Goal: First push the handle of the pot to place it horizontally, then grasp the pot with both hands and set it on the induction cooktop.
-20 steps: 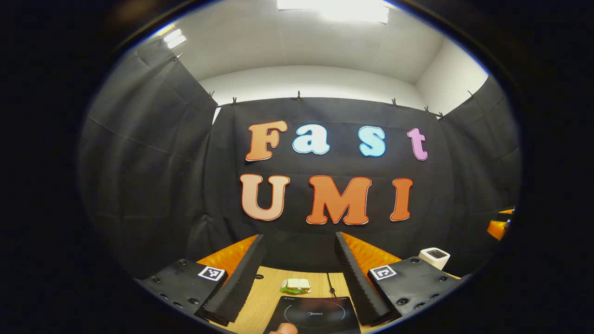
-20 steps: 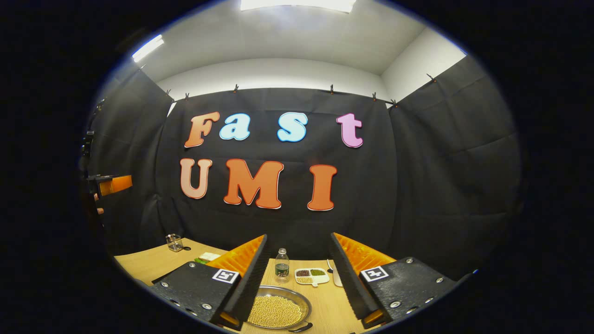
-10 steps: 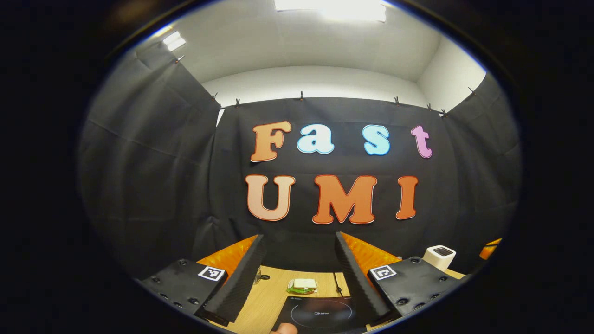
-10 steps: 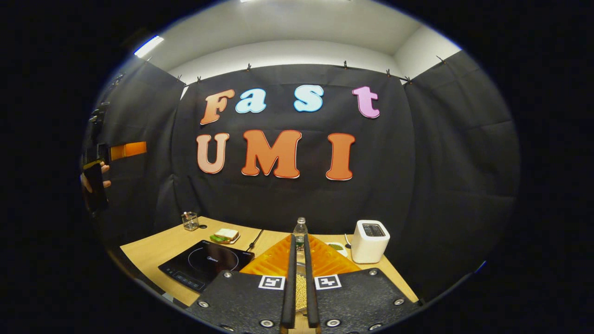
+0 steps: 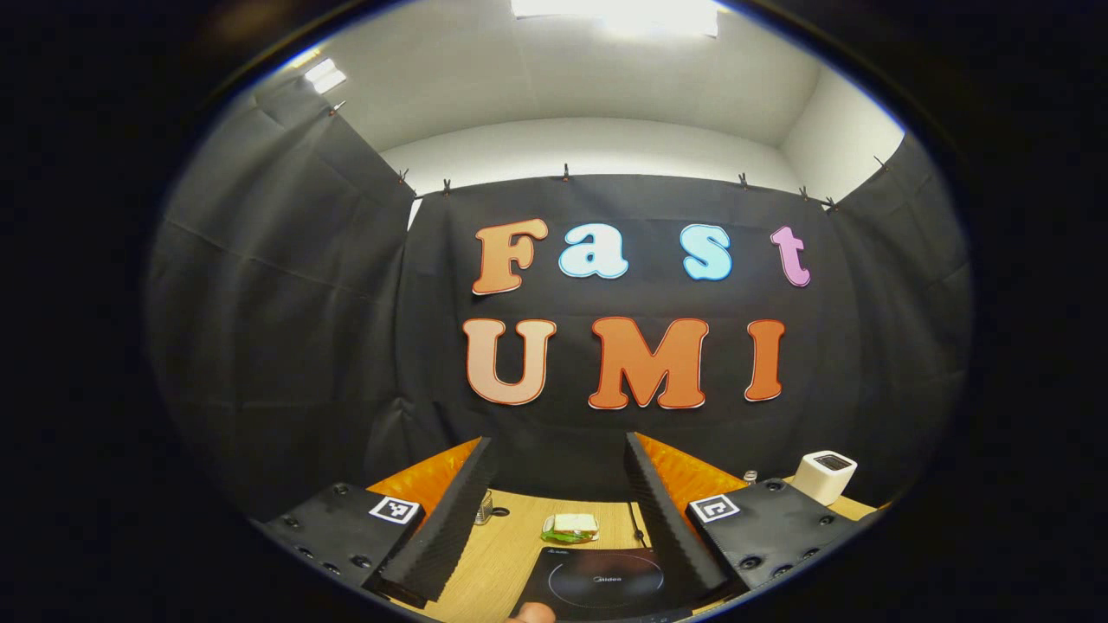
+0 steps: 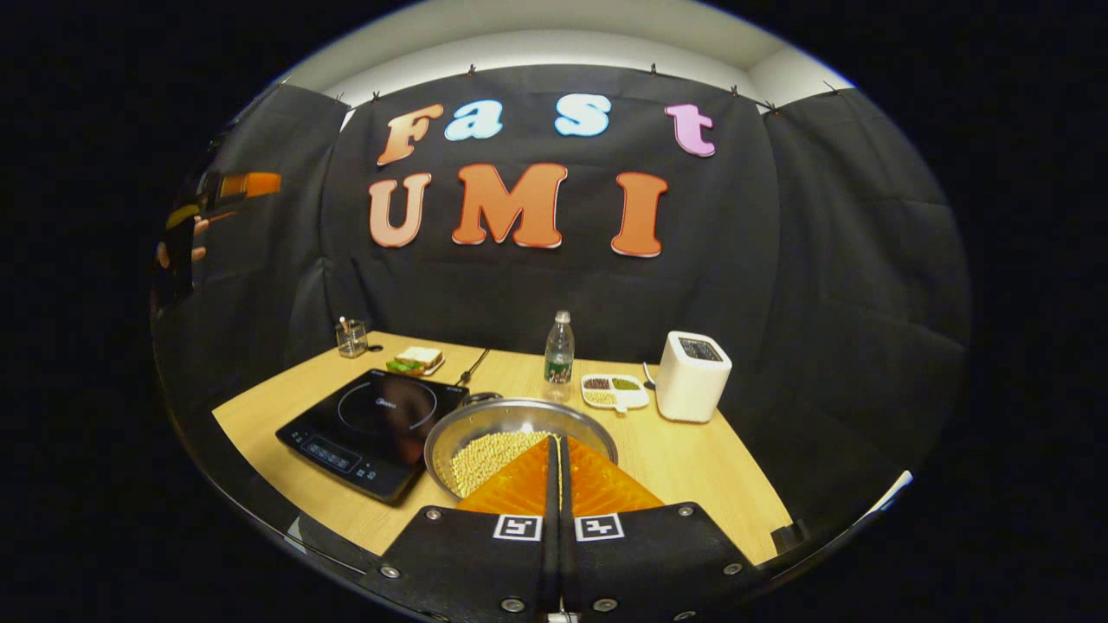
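The induction cooktop (image 6: pixel 370 422) carries a small logo, too blurred to read. The right gripper (image 6: pixel 555 450) hovers above the near rim of the bean-filled pot (image 6: pixel 519 433), fingers pressed together on nothing. The pot sits just right of the cooktop, touching its edge. The left gripper (image 5: pixel 554 484), raised high, is spread wide and empty. Bare table (image 6: pixel 692 459) lies right of the pot.
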{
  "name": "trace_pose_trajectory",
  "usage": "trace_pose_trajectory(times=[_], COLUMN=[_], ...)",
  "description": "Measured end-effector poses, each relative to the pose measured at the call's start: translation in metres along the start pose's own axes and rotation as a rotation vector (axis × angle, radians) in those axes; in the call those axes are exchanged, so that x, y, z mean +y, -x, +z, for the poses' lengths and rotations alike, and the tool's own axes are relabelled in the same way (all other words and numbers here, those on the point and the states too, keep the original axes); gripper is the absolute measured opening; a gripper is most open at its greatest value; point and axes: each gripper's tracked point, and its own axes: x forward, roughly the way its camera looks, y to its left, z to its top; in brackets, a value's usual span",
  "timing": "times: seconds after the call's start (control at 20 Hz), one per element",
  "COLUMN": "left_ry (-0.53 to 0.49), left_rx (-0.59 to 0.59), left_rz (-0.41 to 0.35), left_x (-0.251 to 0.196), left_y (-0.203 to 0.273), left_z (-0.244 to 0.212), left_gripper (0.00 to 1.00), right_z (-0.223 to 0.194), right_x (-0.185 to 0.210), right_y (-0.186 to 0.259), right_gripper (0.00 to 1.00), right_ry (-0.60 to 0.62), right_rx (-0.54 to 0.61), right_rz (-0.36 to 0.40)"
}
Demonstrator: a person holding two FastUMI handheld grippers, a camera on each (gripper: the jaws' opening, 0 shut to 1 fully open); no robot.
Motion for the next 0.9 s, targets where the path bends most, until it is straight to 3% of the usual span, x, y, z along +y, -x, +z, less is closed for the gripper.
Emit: trace_pose_trajectory(times=[0.45, 0.9], left_ry=[-0.012, -0.015], left_rx=[0.020, 0.050], left_rz=[0.005, 0.008], left_x=[-0.003, -0.005], left_y=[0.002, -0.001], left_z=[-0.013, -0.029], left_gripper=[0.98, 0.98], right_z=[-0.106, -0.135], right_x=[0.006, 0.012], right_y=[-0.040, -0.075], right_gripper=[0.00, 0.00], right_ry=[-0.053, -0.112], right_rx=[0.219, 0.264], right_rz=[0.018, -0.015])
